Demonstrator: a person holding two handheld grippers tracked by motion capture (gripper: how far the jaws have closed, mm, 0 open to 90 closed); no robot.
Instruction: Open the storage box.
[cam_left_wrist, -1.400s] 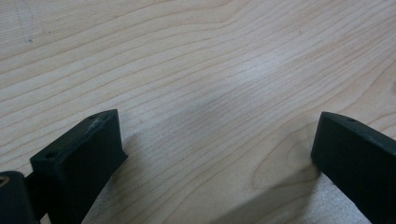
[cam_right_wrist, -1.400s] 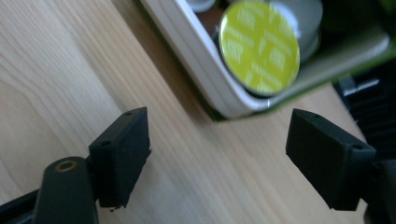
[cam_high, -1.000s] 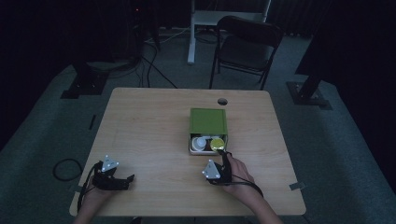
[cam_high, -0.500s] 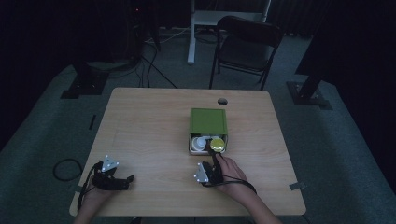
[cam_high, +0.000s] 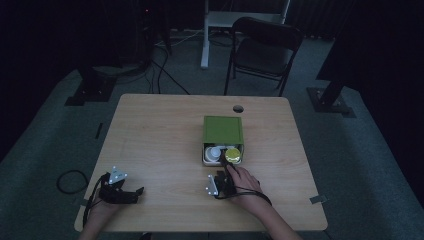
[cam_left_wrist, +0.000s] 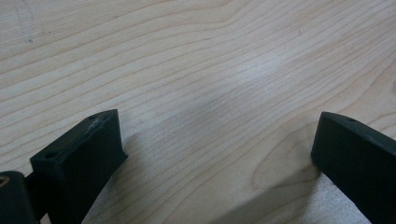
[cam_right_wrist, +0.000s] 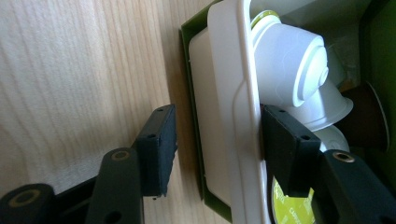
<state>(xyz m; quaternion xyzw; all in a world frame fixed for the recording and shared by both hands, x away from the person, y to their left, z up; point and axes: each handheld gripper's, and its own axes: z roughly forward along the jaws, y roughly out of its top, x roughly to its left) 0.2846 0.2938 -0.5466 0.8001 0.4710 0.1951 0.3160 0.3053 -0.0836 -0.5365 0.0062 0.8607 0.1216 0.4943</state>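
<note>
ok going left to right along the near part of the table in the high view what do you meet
left gripper → bare table → right gripper with the hand behind it → bare wood out to the right edge; the green box with its white tray lies just beyond the right gripper.

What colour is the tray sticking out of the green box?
White tray, clearest in the right gripper view, inside the green box.

Hand-held gripper (cam_left_wrist: 212, 154) wide apart, bare tabletop (cam_left_wrist: 196, 60)

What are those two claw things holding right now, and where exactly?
The left gripper holds nothing. The right gripper has its jaws either side of the white tray's front rim, not yet clamped.
</note>
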